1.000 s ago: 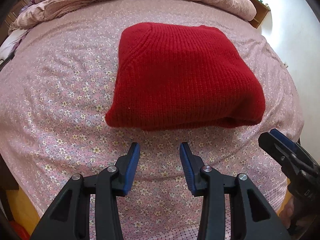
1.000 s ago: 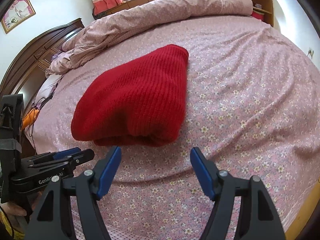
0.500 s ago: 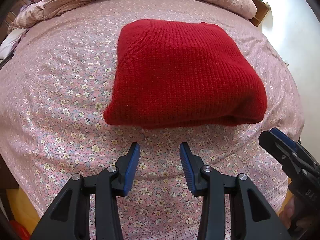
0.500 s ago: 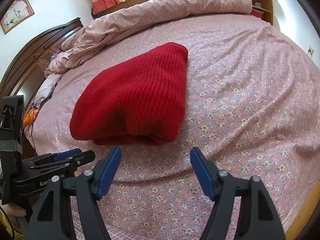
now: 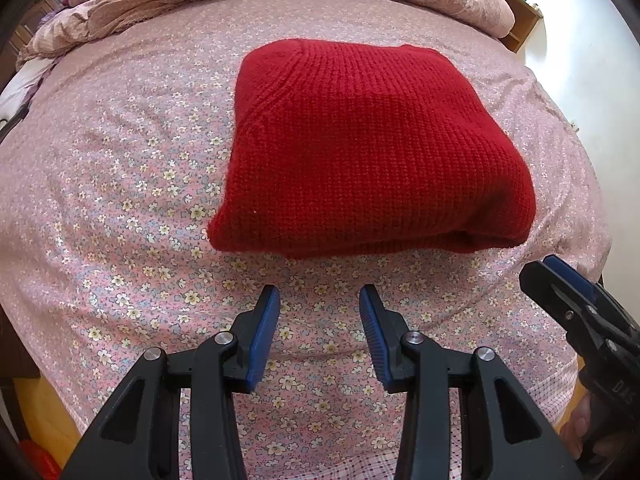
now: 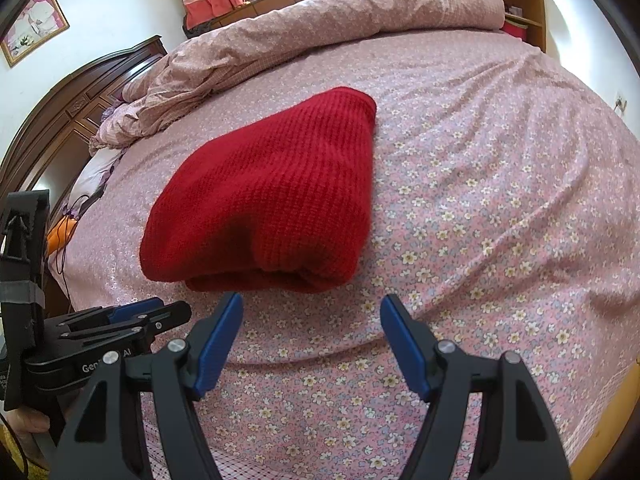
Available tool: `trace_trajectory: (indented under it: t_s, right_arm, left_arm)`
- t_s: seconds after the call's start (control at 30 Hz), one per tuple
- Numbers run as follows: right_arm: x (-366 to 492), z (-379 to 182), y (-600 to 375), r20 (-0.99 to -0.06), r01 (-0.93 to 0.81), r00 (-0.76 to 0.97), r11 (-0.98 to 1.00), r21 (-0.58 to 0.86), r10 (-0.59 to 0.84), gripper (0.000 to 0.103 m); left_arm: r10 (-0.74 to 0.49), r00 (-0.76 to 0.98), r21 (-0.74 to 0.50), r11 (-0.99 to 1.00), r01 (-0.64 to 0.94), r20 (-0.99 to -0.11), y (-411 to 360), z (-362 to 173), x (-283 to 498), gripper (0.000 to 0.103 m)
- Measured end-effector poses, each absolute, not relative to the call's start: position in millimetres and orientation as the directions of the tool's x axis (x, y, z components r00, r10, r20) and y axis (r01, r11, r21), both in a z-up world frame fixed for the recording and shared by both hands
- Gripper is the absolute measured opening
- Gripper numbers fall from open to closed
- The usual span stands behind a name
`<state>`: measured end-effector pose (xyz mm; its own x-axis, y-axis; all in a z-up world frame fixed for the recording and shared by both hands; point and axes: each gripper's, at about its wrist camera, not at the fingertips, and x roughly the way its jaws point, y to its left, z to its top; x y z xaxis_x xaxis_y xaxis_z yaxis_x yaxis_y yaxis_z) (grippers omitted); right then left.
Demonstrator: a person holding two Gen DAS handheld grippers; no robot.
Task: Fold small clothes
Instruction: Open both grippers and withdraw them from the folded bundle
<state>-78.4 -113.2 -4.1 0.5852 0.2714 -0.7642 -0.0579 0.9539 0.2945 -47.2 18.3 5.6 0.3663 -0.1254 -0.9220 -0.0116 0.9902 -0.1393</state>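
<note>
We have eased slightly closer to the folded red sweater (image 5: 372, 152) near the bed's (image 5: 120, 184) front edge; both grippers' jaws stay apart, empty, so folding looks finished.

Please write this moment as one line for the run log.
left gripper: open, empty | right gripper: open, empty | red sweater: folded, on floral bedsheet, untouched

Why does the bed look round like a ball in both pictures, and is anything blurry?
Fisheye lenses: in the left wrist view the bedsheet bulges; the right wrist view bends the headboard too. The red sweater is sharp, lit by even daylight with soft shadows.
</note>
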Motion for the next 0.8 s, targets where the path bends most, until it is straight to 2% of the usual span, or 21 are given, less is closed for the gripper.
trace_trajectory:
  t_s: [0.8]
  right_arm:
    - [-78.1,0.7,-114.4,-0.761,-0.062,0.590,0.955,0.292,0.271,0.075]
  left_arm:
    - [-0.119,0.365,-0.132,0.991,-0.010,-0.924,18.5,7.7,-47.2,0.035]
